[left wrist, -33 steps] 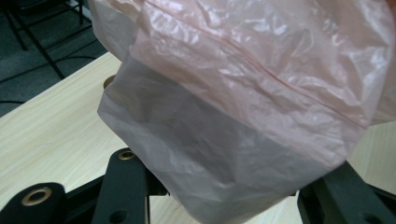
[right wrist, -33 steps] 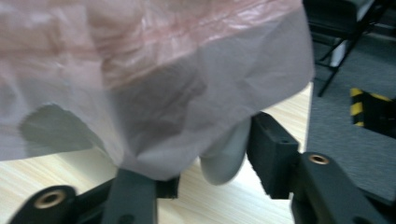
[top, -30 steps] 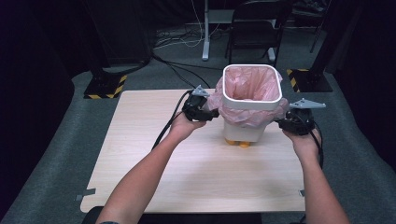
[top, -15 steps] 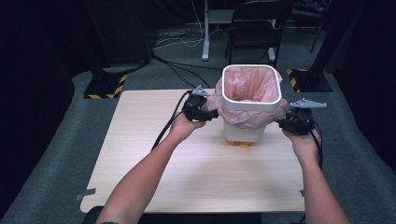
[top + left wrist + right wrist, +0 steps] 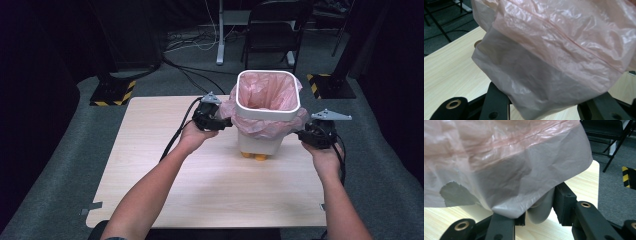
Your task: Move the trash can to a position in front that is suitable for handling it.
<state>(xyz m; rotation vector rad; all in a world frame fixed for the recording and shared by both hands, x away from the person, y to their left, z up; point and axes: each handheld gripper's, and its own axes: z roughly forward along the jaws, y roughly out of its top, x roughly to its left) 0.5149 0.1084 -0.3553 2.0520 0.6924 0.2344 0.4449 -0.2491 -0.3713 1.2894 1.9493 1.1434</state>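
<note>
A white bin stands on the wooden table, right of centre, on orange feet. A pink bag lines it and folds down over the rim. My left gripper is at the bin's left side. In the left gripper view the bag's overhang drapes between its widely parted jaws, so that gripper is open. My right gripper is at the bin's right side. Its jaws stand apart around the bag's lower hem, so it is open.
Behind the table stand a black chair and a pole stand, with cables on the grey floor. Yellow-and-black striped bases sit near the table's far corners. Bare tabletop lies left of and in front of the bin.
</note>
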